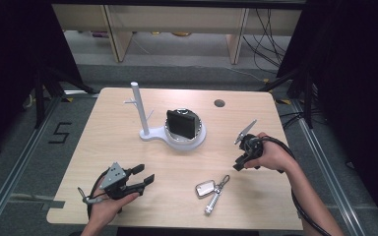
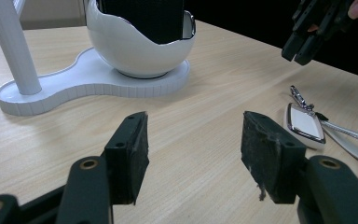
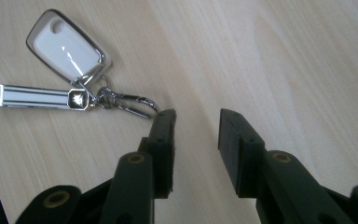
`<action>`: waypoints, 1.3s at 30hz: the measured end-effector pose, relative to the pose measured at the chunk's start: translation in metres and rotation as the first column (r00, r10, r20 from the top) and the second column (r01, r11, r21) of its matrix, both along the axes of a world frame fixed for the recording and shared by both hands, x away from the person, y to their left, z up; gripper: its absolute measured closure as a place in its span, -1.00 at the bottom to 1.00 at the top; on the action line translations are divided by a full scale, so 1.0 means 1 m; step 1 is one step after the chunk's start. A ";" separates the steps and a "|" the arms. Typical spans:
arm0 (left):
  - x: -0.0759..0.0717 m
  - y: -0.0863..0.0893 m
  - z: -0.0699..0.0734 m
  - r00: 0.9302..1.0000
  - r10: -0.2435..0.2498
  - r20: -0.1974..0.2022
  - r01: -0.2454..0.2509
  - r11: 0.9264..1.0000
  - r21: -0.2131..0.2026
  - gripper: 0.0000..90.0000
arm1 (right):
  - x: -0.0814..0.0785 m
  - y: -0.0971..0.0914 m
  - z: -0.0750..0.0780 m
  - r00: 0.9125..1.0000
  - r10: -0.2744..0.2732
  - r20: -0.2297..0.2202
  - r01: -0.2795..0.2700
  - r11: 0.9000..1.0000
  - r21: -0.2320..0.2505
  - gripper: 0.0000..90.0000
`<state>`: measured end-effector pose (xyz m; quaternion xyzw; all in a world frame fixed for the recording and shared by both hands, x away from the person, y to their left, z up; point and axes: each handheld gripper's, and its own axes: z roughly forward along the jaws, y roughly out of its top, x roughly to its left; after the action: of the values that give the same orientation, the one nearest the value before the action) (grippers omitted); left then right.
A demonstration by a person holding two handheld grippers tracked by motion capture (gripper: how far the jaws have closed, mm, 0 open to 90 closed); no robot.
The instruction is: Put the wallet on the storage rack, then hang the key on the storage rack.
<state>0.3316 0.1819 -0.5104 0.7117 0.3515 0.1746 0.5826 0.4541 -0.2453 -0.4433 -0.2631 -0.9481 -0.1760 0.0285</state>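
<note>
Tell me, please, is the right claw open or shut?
Open: the right claw shows bare table between its jaws, beside the key ring.

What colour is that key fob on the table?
White with a shiny silver rim, clearest in the right gripper view.

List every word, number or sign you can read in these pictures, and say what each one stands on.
"5": black mark on the grey floor left of the table.
Key fob: plain white face, no text.
Strap's metal end: small emblem, too small to read.
</note>
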 end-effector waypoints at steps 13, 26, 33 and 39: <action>-0.001 0.000 0.000 1.000 0.007 -0.007 -0.007 1.000 0.009 -0.09 | -0.003 0.010 -0.014 0.993 0.111 -0.033 -0.111 0.994 -0.016 0.32; 0.003 -0.001 -0.001 1.000 -0.005 -0.013 0.005 1.000 -0.005 -0.10 | -0.010 0.019 -0.026 0.988 0.143 -0.062 -0.145 0.989 -0.028 0.25; 0.002 -0.001 -0.002 1.000 -0.013 -0.008 0.013 1.000 0.001 -0.10 | -0.008 0.026 -0.026 0.978 0.204 -0.044 -0.205 0.979 -0.017 0.19; 0.003 -0.002 -0.002 1.000 -0.013 -0.002 0.013 1.000 -0.009 -0.10 | -0.007 0.029 -0.026 0.969 0.239 -0.066 -0.242 0.969 -0.048 0.26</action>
<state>0.3348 0.1803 -0.5121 0.7117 0.3481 0.1685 0.5864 0.4472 -0.2166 -0.4693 -0.1520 -0.9763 -0.1370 0.0706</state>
